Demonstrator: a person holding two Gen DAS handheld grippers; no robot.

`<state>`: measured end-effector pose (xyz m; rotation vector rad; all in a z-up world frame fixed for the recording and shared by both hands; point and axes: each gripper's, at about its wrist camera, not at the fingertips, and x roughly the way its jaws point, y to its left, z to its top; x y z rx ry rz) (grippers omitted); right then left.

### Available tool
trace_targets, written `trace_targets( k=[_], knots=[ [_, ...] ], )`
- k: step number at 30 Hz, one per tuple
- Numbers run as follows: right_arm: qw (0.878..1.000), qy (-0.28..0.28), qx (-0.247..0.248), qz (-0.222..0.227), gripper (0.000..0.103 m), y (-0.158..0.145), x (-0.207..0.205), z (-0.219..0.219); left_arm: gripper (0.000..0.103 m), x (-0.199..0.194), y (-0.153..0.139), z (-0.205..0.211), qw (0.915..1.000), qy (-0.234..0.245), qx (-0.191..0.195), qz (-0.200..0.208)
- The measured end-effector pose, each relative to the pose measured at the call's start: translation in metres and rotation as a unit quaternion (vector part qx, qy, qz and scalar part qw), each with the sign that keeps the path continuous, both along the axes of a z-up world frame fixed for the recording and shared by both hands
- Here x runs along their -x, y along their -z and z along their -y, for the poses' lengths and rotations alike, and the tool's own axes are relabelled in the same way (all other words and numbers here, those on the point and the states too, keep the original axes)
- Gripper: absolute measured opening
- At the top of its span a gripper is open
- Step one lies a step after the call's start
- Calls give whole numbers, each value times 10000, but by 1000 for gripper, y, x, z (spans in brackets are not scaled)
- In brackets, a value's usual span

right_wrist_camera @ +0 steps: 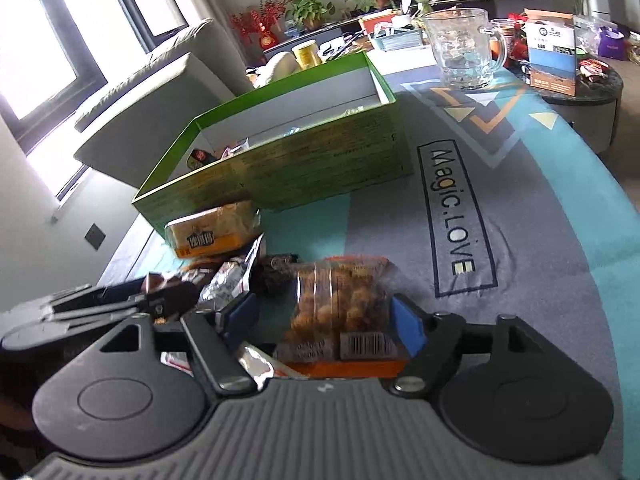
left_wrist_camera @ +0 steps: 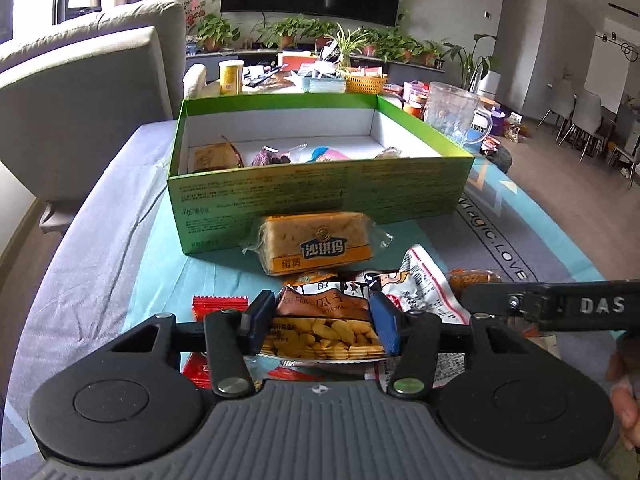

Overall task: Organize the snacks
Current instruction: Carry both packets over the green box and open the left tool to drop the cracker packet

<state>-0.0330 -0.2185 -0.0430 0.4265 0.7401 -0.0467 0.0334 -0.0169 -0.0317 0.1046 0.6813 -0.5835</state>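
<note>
My left gripper (left_wrist_camera: 323,322) is shut on a brown sunflower seed packet (left_wrist_camera: 324,332), with a blue pad against each side. My right gripper (right_wrist_camera: 325,316) is open around a clear packet of brown biscuits (right_wrist_camera: 340,304). Its right pad touches the packet and a dark gap shows at the left pad. A yellow sachima cake packet (left_wrist_camera: 320,244) lies against the green box (left_wrist_camera: 320,196), which holds several snacks. A white and red packet (left_wrist_camera: 424,292) and a small red one (left_wrist_camera: 218,304) lie in the pile. The right gripper's finger (left_wrist_camera: 560,304) reaches in from the right.
The snacks lie on a teal and grey mat (right_wrist_camera: 500,200) lettered Magic.LOVE. A glass mug (right_wrist_camera: 464,52) stands behind the box at the right. A grey sofa (left_wrist_camera: 80,92) lines the left side. Plants and clutter fill the far table.
</note>
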Motion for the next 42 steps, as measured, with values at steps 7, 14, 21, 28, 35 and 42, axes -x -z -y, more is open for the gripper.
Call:
trace_targets(
  k=[7, 14, 21, 28, 35, 42],
  knots=[
    [9992, 59, 364, -150, 46, 6, -9, -6, 49, 4, -16, -5, 9996, -1, 140, 262],
    [9999, 97, 77, 16, 43, 0, -5, 3, 49, 3, -22, -5, 9992, -44, 186, 350],
    [9989, 198, 39, 429, 43, -20, 3, 7, 49, 2, -31, -4, 9985, -54, 254, 486],
    [9977, 179, 17, 657, 43, -31, 2, 10, 49, -7, -43, 0, 9972, -107, 335, 653],
    [9965, 176, 36, 817, 43, -39, -3, 13, 50, -20, -58, 3, 9947, -199, 399, 925],
    [9947, 149, 44, 1012, 43, -48, -10, 14, 50, -29, -67, 8, 9928, -240, 441, 1086]
  ],
)
